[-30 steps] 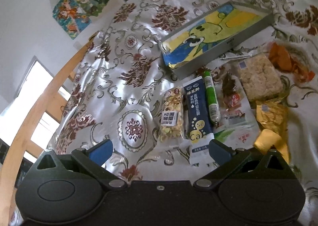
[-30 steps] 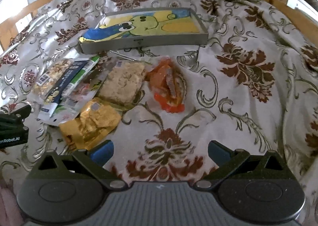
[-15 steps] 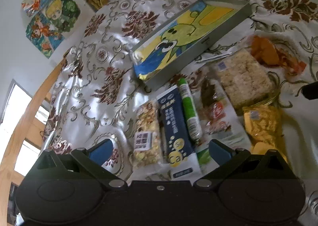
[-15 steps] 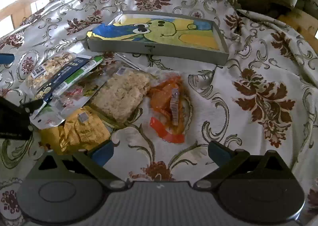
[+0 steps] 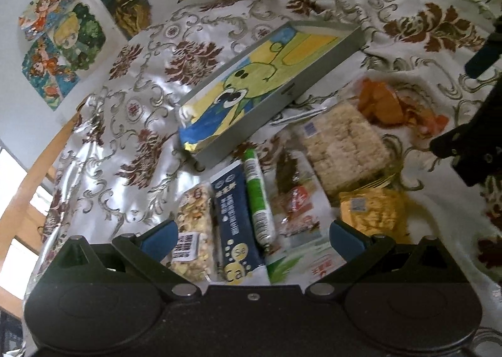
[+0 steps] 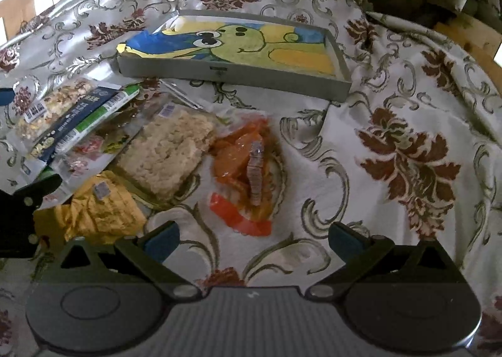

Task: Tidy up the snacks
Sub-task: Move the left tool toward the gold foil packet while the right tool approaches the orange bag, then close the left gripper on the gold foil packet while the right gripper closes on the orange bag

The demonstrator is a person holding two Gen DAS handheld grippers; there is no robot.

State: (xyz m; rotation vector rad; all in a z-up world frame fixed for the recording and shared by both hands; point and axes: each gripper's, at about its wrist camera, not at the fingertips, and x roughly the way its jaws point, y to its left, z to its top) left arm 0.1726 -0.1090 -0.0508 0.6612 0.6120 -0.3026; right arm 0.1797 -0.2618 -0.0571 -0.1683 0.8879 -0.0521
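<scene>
Left wrist view. Left claw (image 5: 251, 233): released, jaws spread wide, nothing between them, poised low over the near end of the snack row. Table covering: floral tablecloth (image 5: 131, 112), cream with brown motifs. Grey tray (image 5: 320, 70), lined with a green cartoon drawing, lies beyond the snacks and holds none. Snacks, left to right: nut bar (image 5: 194, 225); dark blue sachet (image 5: 233, 225); green stick pack (image 5: 259, 197) beside it; clear pack with red sweets (image 5: 295, 203); rice cracker block (image 5: 342, 146); yellow packet (image 5: 371, 209); orange packet (image 5: 386, 103), farthest right. Wall: cartoon posters (image 5: 62, 43).

Right wrist view. Right claw (image 6: 252, 236): released, jaws apart, empty, just short of the orange packet (image 6: 248, 168). Rice cracker block (image 6: 169, 150) lies to its left, touching the yellow packet (image 6: 100, 215). Grey tray (image 6: 238, 73) sits behind, apart from the snacks.
</scene>
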